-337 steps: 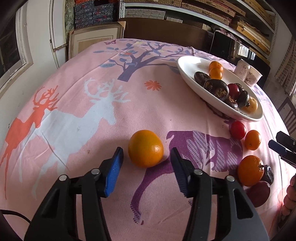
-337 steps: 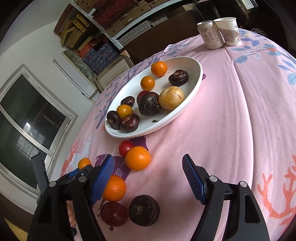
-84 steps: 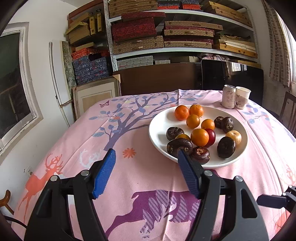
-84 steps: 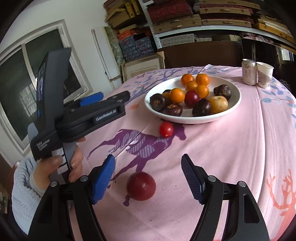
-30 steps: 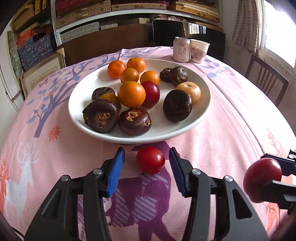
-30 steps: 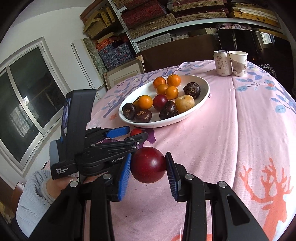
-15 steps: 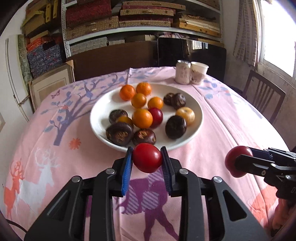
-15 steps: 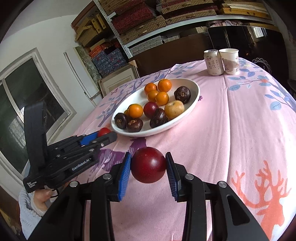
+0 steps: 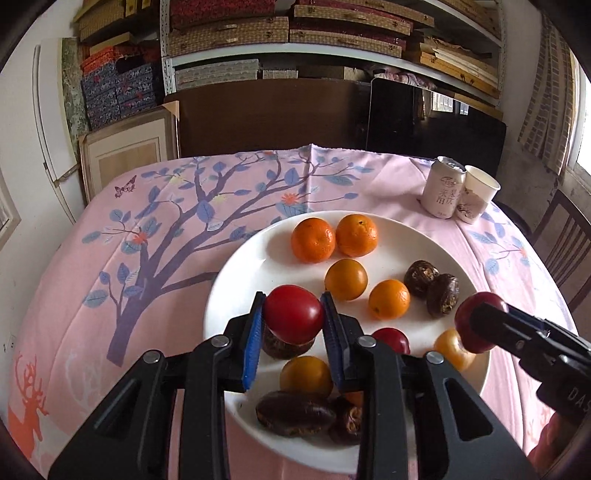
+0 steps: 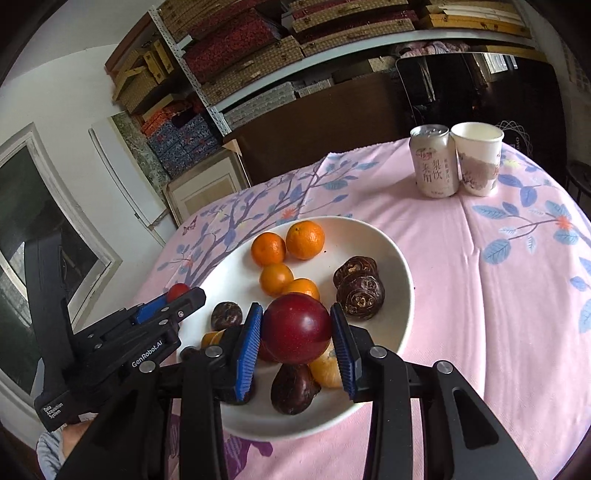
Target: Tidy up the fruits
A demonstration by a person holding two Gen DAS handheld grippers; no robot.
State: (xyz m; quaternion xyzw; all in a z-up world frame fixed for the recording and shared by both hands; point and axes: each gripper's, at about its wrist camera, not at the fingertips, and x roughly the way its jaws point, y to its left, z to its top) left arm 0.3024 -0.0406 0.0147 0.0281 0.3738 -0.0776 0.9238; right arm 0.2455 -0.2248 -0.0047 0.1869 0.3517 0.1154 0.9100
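A white oval plate [image 9: 251, 266] [image 10: 391, 258] on the pink tablecloth holds several oranges [image 9: 313, 240] and dark brown fruits [image 9: 442, 295]. My left gripper [image 9: 293, 314] is shut on a small red tomato [image 9: 293, 313] and holds it above the plate's near left part. My right gripper [image 10: 296, 328] is shut on a dark red plum [image 10: 296, 328] and holds it above the plate's near side. The plum also shows in the left wrist view [image 9: 478, 321]; the tomato shows in the right wrist view [image 10: 178, 291].
A drink can [image 9: 443, 190] [image 10: 434, 160] and a paper cup [image 9: 476, 199] [image 10: 478, 162] stand at the table's far right. Shelves with boxes [image 9: 229, 33] are behind the table. A wooden chair [image 9: 569, 236] stands at the right.
Both grippers have moved forward with their fruit and now hang over the plate. Earlier the tomato and plum lay on the cloth and were picked up.
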